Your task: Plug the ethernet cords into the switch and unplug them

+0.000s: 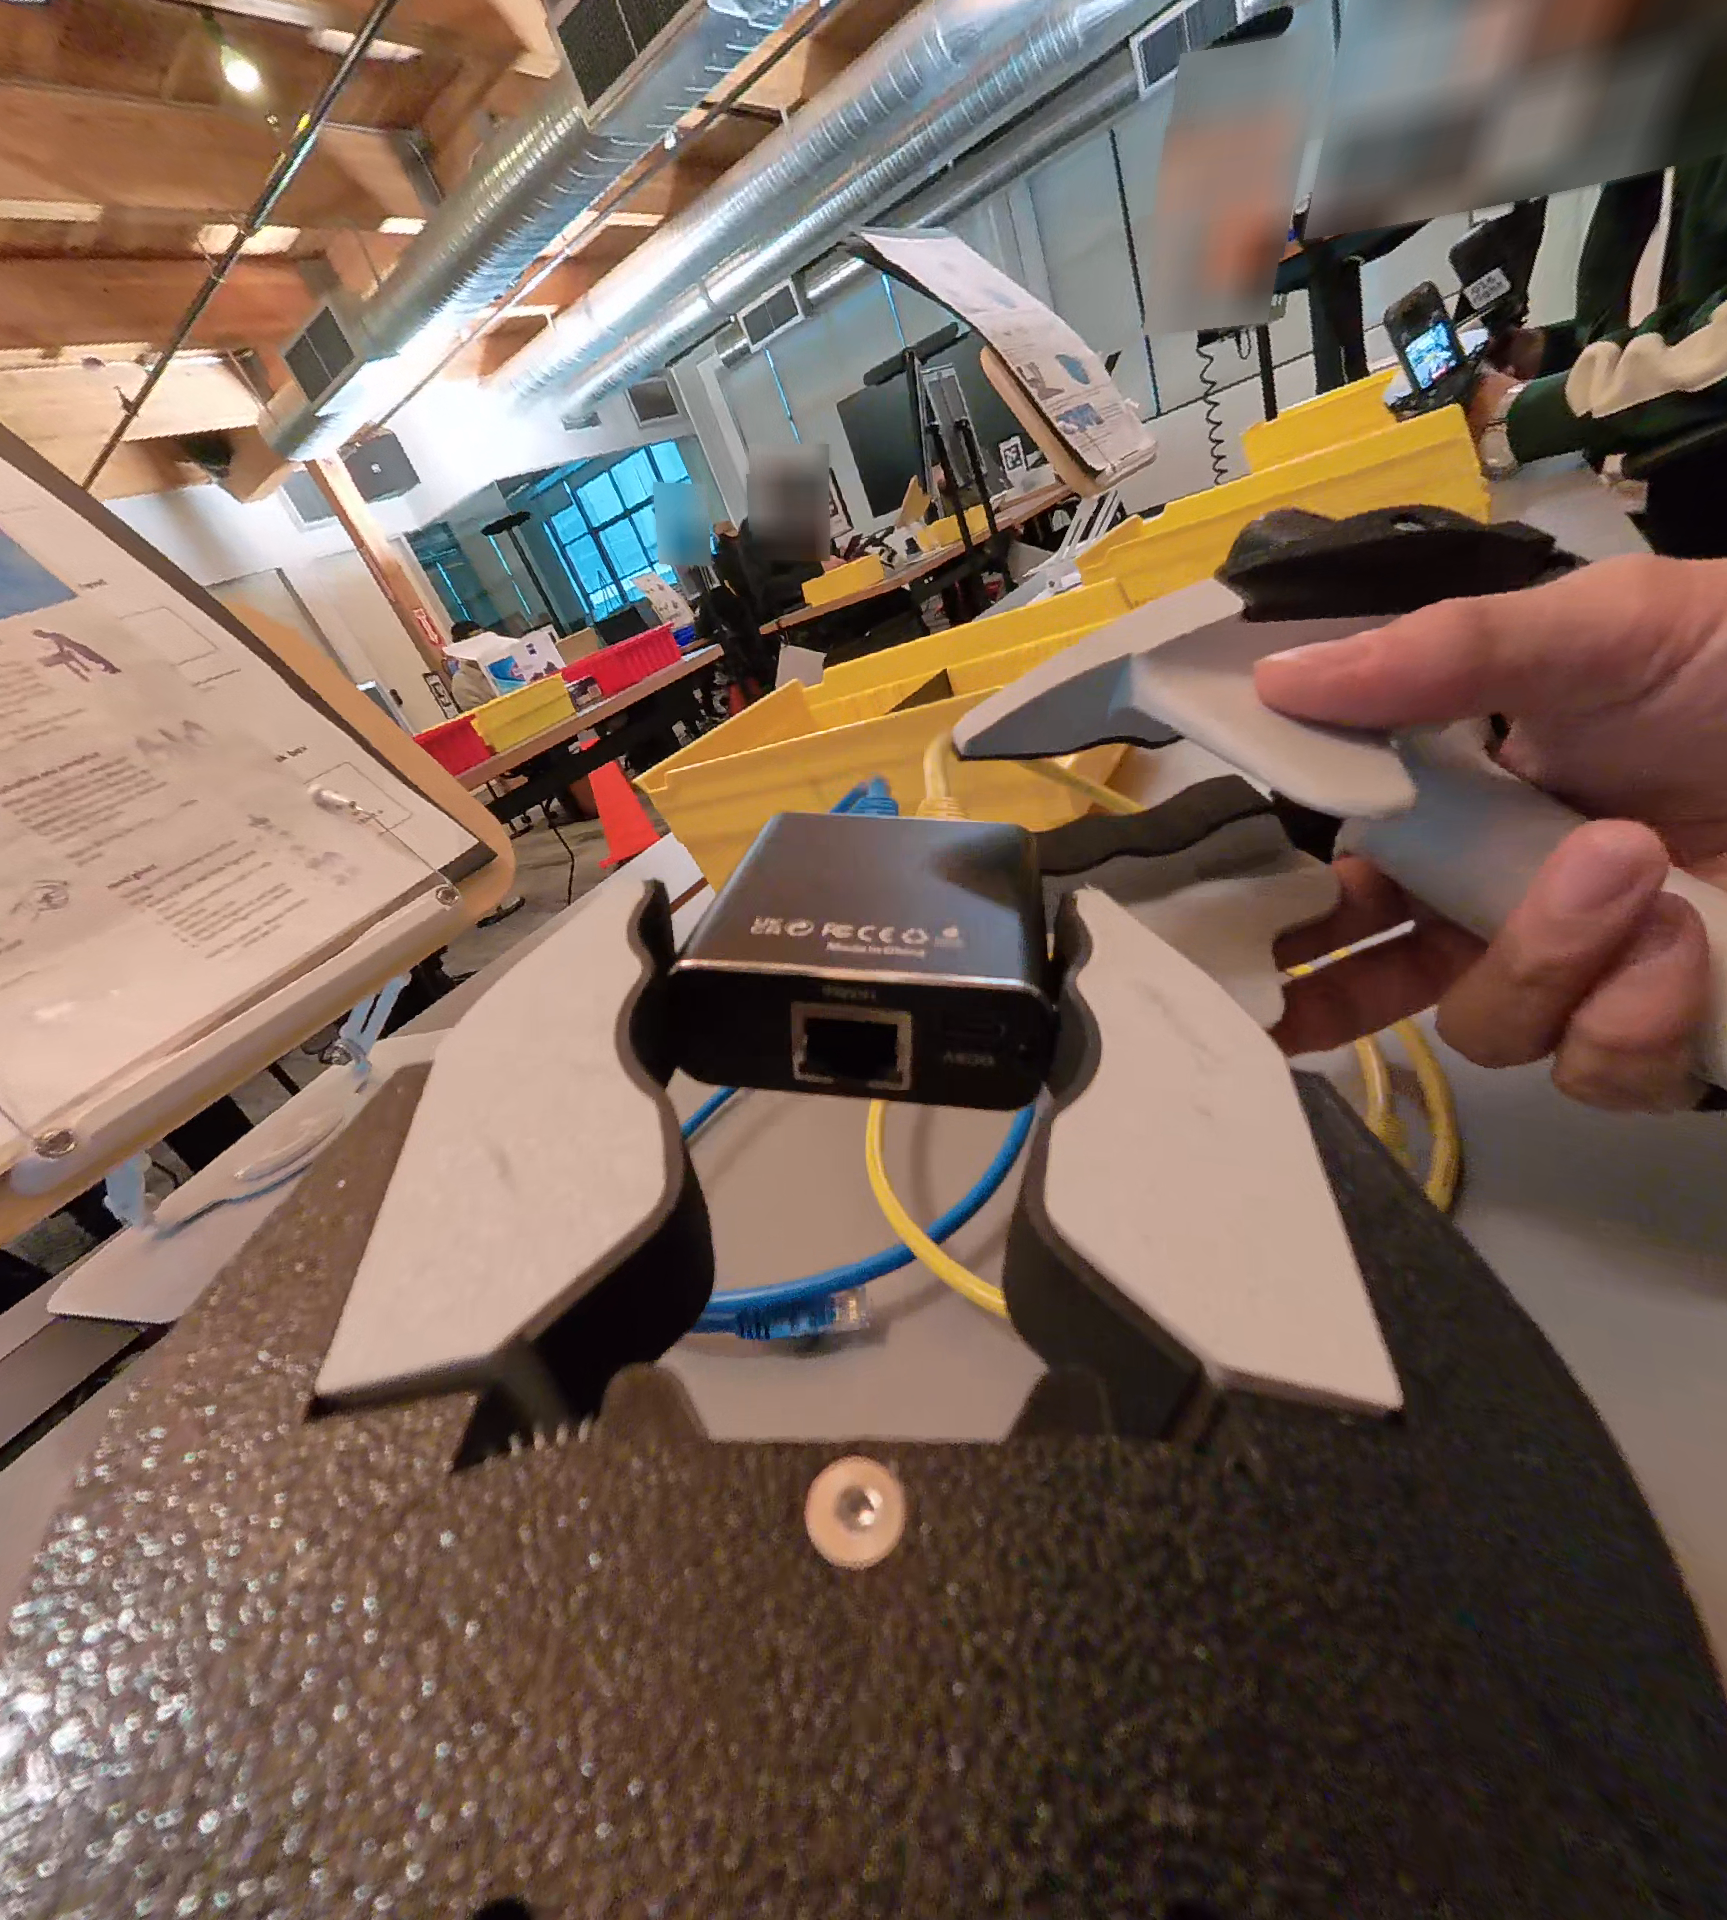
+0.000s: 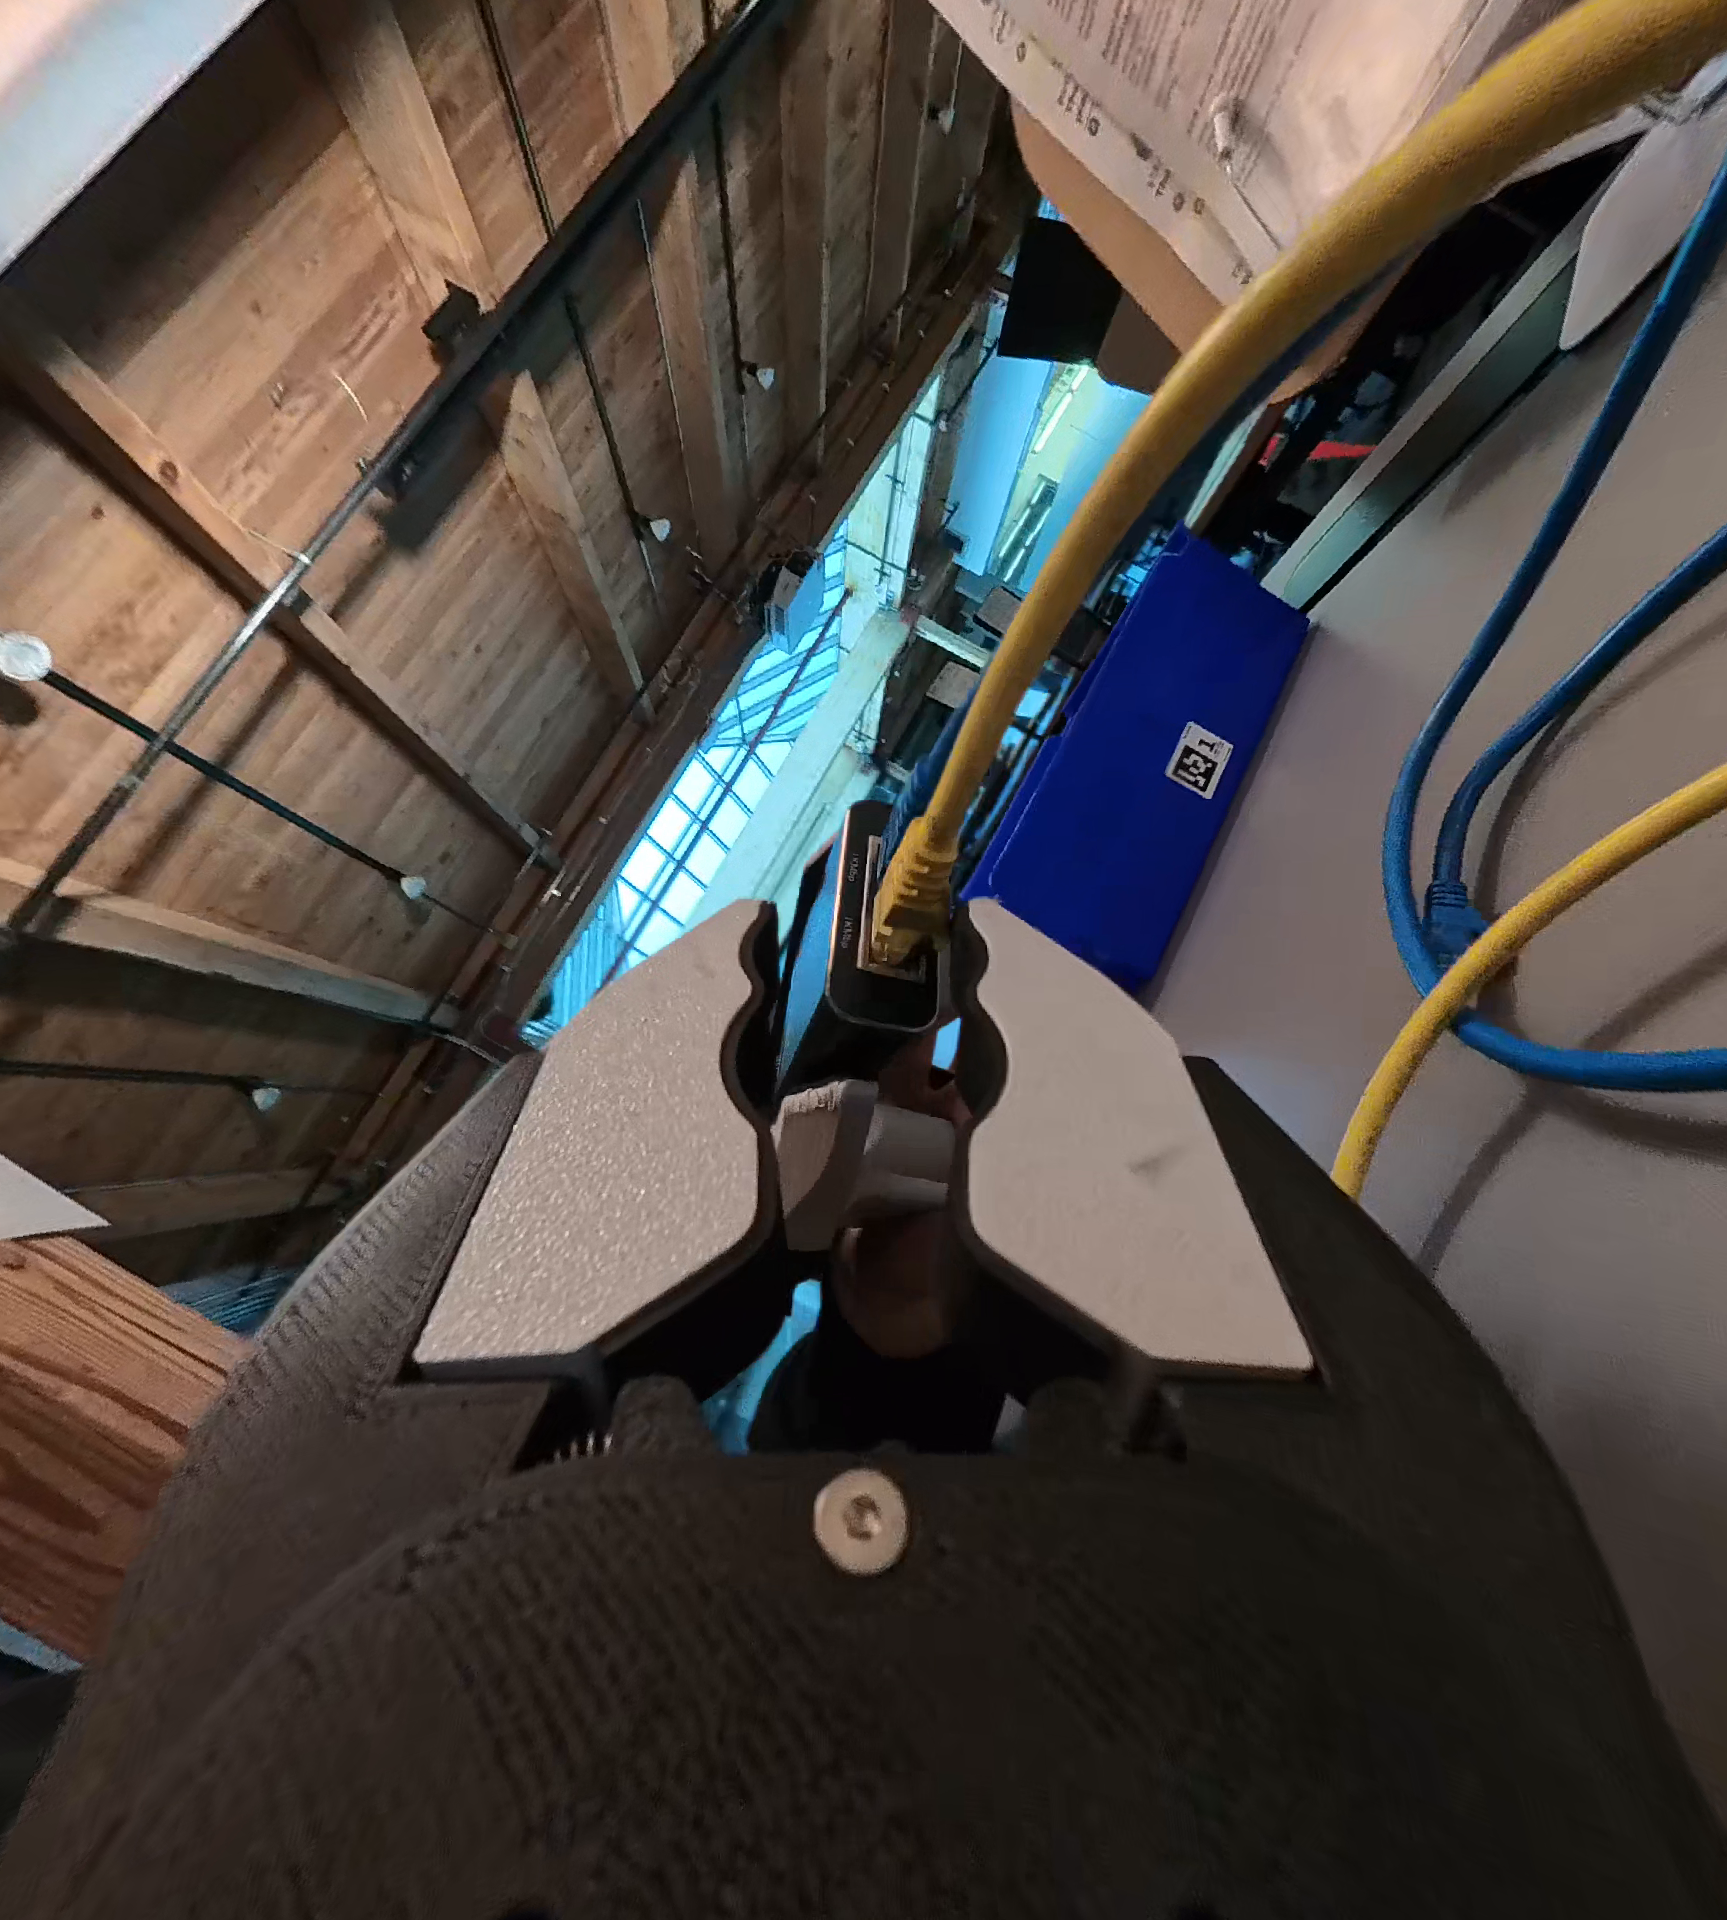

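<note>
Gripped between the left gripper's [image 1: 857, 1023] jaws, the black switch [image 1: 864, 961] is held off the table [image 1: 1617, 1247], its empty port facing the camera, probably steadied for plugging. A blue cord [image 1: 817, 1283] and a yellow cord [image 1: 916, 1216] loop below. The right gripper [image 1: 1077, 790] reaches in behind the switch.

From the right wrist, the right gripper's [image 2: 854, 971] jaws stand partly open around the switch [image 2: 854, 966] end, beside the yellow cord's plug [image 2: 909, 896], which sits in its port; whether they touch it I cannot tell.

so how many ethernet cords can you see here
2: a yellow cord plugged into the switch held by the left gripper; a blue cord with one plug loose on the table.
</note>
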`<move>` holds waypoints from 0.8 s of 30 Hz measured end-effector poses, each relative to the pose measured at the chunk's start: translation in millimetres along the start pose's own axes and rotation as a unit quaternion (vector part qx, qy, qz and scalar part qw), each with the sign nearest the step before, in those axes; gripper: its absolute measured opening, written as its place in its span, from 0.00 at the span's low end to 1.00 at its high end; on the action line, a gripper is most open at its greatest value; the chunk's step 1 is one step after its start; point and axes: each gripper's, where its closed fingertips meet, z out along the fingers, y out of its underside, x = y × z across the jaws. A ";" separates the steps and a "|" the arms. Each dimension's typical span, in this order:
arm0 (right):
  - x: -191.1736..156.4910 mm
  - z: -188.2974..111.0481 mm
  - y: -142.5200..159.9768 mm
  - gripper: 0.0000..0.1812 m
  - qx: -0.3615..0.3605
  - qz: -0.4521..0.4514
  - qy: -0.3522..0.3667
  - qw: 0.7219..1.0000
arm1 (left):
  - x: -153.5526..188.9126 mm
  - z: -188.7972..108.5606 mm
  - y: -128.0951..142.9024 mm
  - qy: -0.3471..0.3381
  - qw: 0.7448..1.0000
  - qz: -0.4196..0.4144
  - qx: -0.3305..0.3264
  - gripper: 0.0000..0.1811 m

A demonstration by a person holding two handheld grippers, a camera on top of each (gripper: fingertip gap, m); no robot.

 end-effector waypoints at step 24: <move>-10.1 14.1 34.0 0.14 -0.083 -0.042 0.014 0.996 | 21.3 5.7 6.1 0.037 0.999 0.022 -0.010 0.43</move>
